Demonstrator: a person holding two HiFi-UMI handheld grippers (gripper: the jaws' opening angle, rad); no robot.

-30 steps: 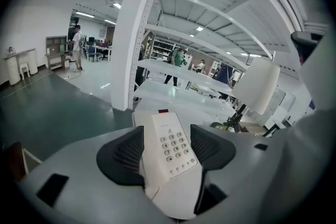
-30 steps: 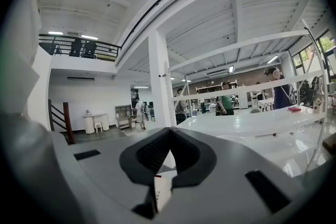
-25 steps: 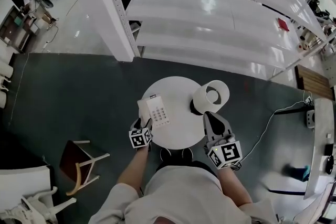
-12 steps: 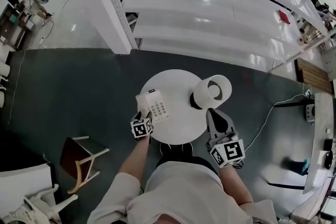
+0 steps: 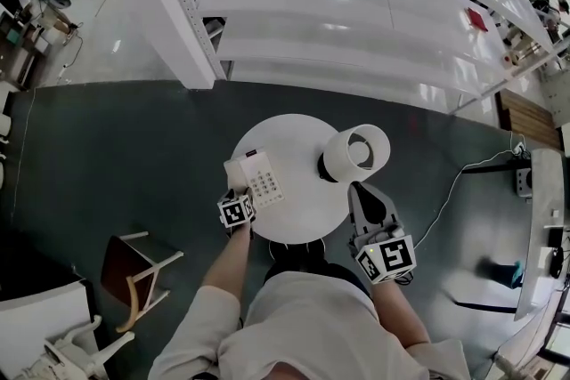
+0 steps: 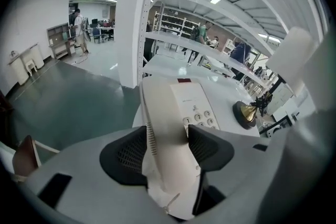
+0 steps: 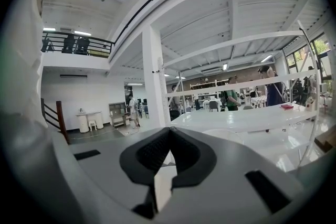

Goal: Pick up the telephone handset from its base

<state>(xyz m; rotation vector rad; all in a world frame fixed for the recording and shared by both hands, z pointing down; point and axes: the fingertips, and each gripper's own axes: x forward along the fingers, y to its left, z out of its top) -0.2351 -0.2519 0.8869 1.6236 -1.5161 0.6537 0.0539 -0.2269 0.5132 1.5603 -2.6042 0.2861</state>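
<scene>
A white telephone base [image 5: 265,184] with a keypad sits on the left of the round white table [image 5: 298,222]. Its handset [image 5: 234,176] lies in the cradle along the base's left side. My left gripper [image 5: 239,194] points steeply down over the handset's near end. In the left gripper view the handset [image 6: 163,107] runs between the jaws of this gripper [image 6: 167,132]. The jaws have just been closing, and both dark pads now press its sides. The keypad [image 6: 199,118] shows to the right. My right gripper [image 5: 360,193] hovers shut and empty at the table's right, pads [image 7: 157,152] together.
A lamp with a white shade [image 5: 356,153] stands on the table's right; its brass foot [image 6: 245,113] shows beyond the phone. White shelving [image 5: 356,13] rises behind the table. A wooden chair [image 5: 142,267] stands on the dark floor at the left, a cable [image 5: 454,200] at the right.
My left gripper has come down over the handset's near end, and its jaws have narrowed onto it. The right gripper has stayed put.
</scene>
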